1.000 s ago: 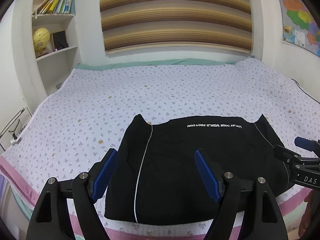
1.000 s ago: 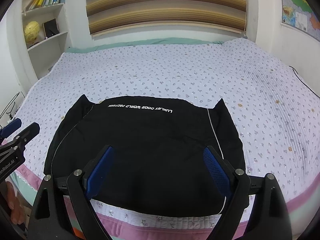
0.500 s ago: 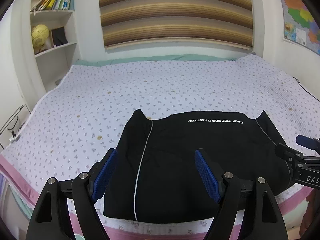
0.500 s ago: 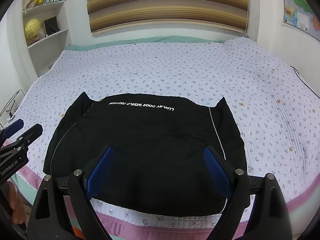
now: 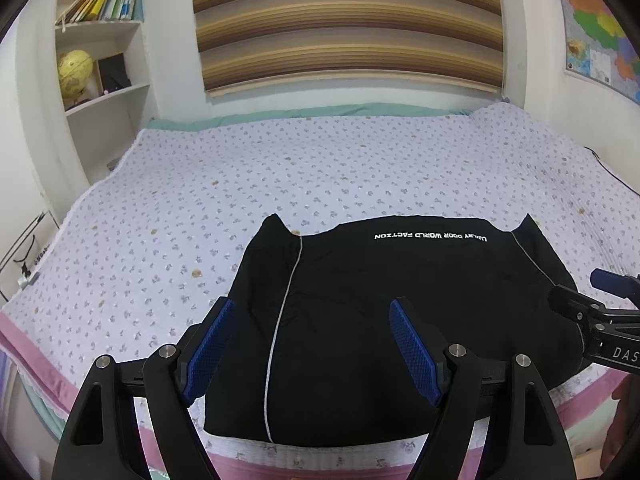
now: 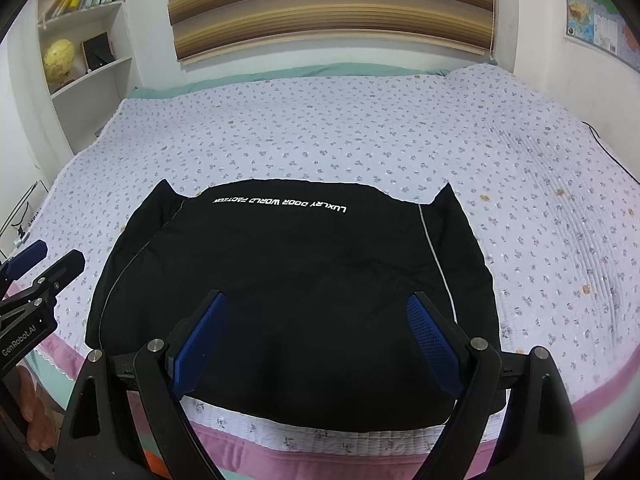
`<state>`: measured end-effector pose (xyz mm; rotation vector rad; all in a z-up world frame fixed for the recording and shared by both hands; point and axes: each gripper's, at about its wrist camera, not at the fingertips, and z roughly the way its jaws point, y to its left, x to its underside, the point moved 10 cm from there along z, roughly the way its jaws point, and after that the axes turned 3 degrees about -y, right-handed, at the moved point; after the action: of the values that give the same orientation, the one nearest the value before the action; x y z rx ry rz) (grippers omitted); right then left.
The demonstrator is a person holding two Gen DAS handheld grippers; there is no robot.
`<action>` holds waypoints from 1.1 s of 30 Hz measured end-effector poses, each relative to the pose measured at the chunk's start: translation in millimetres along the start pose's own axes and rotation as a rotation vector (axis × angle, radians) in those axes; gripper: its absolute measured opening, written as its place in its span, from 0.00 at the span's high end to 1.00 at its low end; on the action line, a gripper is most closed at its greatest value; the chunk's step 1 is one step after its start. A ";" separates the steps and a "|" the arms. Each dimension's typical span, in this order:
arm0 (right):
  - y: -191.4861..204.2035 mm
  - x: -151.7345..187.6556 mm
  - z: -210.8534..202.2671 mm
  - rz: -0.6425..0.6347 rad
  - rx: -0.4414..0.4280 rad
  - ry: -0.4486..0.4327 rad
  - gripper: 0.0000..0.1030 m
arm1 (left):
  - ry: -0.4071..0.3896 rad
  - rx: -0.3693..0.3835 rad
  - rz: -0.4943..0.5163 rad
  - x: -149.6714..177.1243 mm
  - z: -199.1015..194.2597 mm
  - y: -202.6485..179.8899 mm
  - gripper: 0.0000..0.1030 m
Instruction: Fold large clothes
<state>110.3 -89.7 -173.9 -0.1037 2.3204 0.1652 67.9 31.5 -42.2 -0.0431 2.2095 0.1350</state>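
Note:
A black garment (image 5: 384,320) (image 6: 296,280), folded into a compact rectangle with white lettering along its far edge and thin white piping down each side, lies near the front edge of the bed. My left gripper (image 5: 312,320) hovers above its near left part, blue pads wide apart and nothing between them. Over the near right part my right gripper (image 6: 316,316) stands open and empty too. Each gripper shows at the edge of the other's view: the right gripper (image 5: 596,308) and the left gripper (image 6: 36,276).
The bed (image 5: 320,168) has a pale floral quilt with a pink border (image 6: 360,452) along the front. White shelves with books and a yellow globe (image 5: 74,68) stand at the far left. A map (image 5: 600,28) hangs on the right wall. A striped blind covers the window.
None of note: both grippers stay open over the garment, with only a slight shift of the views.

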 end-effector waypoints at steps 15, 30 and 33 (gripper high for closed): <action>-0.9 0.7 4.7 -0.002 -0.001 0.013 0.10 | 0.013 -0.002 0.007 3.5 5.6 -1.6 0.23; -1.8 4.9 9.5 -0.015 -0.002 0.026 0.10 | -0.027 -0.021 0.027 0.1 2.4 -0.3 0.23; -1.8 5.6 10.0 -0.018 -0.002 0.029 0.10 | -0.069 -0.046 0.036 -4.2 -3.7 2.6 0.23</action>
<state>113.9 -90.1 -184.9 -0.1286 2.3470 0.1583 67.3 33.6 -36.4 -0.0241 2.1391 0.2038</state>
